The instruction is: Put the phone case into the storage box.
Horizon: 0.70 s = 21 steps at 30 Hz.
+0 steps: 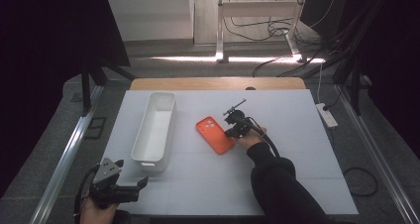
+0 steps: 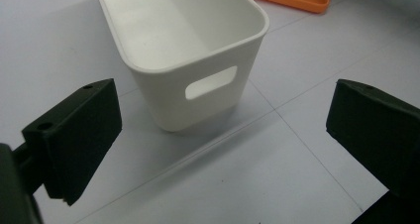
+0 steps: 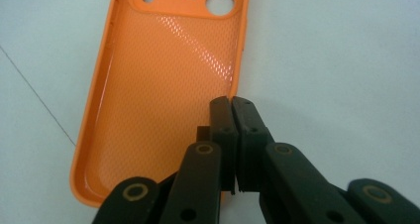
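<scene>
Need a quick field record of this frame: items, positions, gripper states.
surface: white table
case: orange phone case, inner side up, camera holes at far end, lying flat right of the bin
bin: white bin, long, handle cutout in near end, nothing seen inside
left gripper: open, near the bin's near end, holding nothing
right gripper: shut on the case's right edge wall
contact: case lies on the table, not lifted
</scene>
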Motion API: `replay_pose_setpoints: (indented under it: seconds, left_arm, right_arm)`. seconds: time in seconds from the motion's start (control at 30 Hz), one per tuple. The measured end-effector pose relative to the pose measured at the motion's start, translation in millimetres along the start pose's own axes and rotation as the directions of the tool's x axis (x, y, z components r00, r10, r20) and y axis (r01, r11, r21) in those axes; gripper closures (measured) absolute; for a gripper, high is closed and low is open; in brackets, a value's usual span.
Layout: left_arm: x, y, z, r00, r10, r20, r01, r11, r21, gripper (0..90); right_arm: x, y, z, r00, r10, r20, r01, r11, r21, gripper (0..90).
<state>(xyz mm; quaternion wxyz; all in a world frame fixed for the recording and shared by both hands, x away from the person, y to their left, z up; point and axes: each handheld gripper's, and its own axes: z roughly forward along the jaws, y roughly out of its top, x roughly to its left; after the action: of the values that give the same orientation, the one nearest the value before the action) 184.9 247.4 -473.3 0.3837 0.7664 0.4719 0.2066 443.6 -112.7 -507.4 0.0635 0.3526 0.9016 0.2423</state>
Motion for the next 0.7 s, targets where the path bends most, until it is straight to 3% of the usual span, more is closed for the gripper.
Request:
replay_pose_setpoints:
  seconds: [0.2, 0.33, 0.5, 0.7]
  left_arm:
    - [-0.4, 0.2, -0.1, 1.0, 0.003, -0.002, -0.003, 1.0, 0.0, 1.9]
    - [0.8, 0.5, 0.3, 0.9999, 0.001, 0.016, -0.001, 1.0, 0.002, 3.3]
    - [4.2, 0.4, -0.6, 0.9986, -0.033, 0.041, 0.033, 0.9995, 0.001, 4.6]
    - [1.8, 3.0, 0.1, 0.9978, -0.036, 0.055, 0.037, 0.9992, -0.012, 1.4]
  right_arm:
    - [3.2, -0.1, -0.6, 0.9997, 0.003, 0.023, -0.003, 1.0, -0.004, 89.4]
    - [2.6, -3.3, -2.4, 0.9995, 0.031, -0.008, -0.031, 0.999, -0.037, 89.5]
    - [6.3, -4.7, -10.0, 0.9999, 0.012, -0.005, -0.013, 0.998, -0.068, 89.5]
    - [8.1, -9.4, -23.9, 0.9999, 0.004, -0.016, -0.006, 0.994, -0.107, 89.5]
